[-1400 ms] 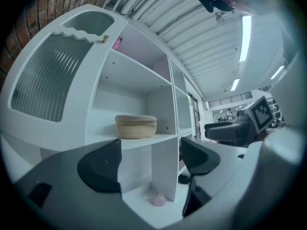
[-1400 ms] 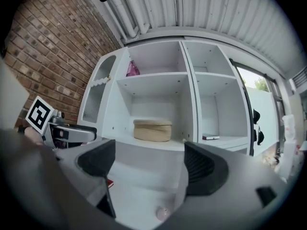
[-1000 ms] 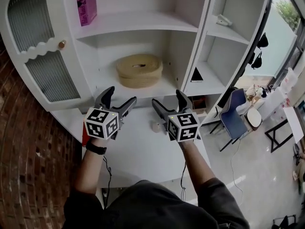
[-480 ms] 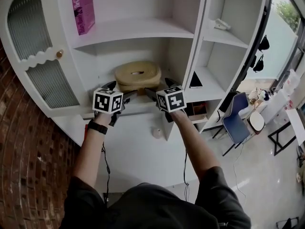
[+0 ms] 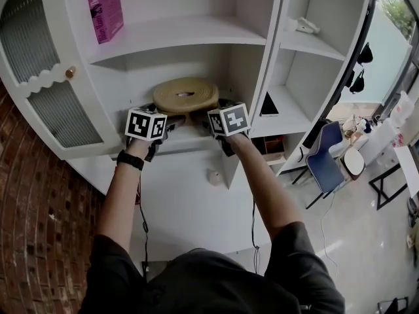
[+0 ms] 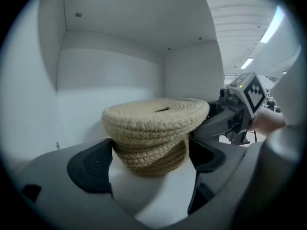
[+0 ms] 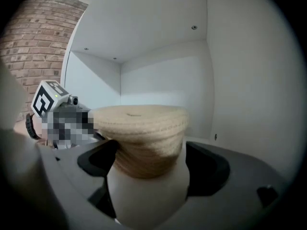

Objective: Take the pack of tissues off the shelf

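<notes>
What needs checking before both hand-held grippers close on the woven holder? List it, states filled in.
1. Jaws of the left hand-held gripper apart: ok.
2. Jaws of the right hand-held gripper apart: ok.
3. The woven holder centred between each pair of jaws: ok.
4. Holder sitting flat on the shelf: ok.
5. Grippers on opposite sides of the holder: ok.
6. Pads touching the weave: cannot tell.
</notes>
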{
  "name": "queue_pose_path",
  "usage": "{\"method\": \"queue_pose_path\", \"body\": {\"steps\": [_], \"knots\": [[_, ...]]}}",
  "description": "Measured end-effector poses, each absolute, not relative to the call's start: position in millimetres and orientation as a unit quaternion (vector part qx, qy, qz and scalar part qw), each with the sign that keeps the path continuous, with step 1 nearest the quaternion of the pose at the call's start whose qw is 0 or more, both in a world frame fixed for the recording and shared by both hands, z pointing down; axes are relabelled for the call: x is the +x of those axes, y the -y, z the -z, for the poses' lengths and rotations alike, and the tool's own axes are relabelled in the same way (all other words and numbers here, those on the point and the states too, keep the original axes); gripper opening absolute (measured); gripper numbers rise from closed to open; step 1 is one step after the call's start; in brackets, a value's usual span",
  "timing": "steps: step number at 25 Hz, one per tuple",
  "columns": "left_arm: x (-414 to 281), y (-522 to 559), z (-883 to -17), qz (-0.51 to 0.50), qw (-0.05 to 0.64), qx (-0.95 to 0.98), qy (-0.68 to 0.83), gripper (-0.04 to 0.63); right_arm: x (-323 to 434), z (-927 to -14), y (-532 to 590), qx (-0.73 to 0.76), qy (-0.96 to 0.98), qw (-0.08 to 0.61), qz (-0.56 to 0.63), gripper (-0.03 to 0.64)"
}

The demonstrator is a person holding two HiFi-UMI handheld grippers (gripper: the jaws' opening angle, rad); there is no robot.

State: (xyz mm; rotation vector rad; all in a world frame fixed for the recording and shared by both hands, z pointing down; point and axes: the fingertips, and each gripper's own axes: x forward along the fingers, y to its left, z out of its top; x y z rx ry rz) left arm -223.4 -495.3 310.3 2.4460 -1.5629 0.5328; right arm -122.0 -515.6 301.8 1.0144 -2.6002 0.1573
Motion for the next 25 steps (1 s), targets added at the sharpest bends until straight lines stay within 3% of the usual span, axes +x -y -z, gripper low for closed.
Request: {"method": "queue_pose_path", "body": {"steps": [6, 25], "knots": [[-221, 499, -313, -0.201, 0.081, 0.818, 0.532, 0.485, -127, -307, 514, 0.353, 0.915, 0.189, -0.05, 0.437], [-172, 391, -315, -0.176, 0.007, 0.847, 0.502, 0.485, -80, -300, 392, 0.425, 0.896, 0.123, 0.032, 0.419]]}}
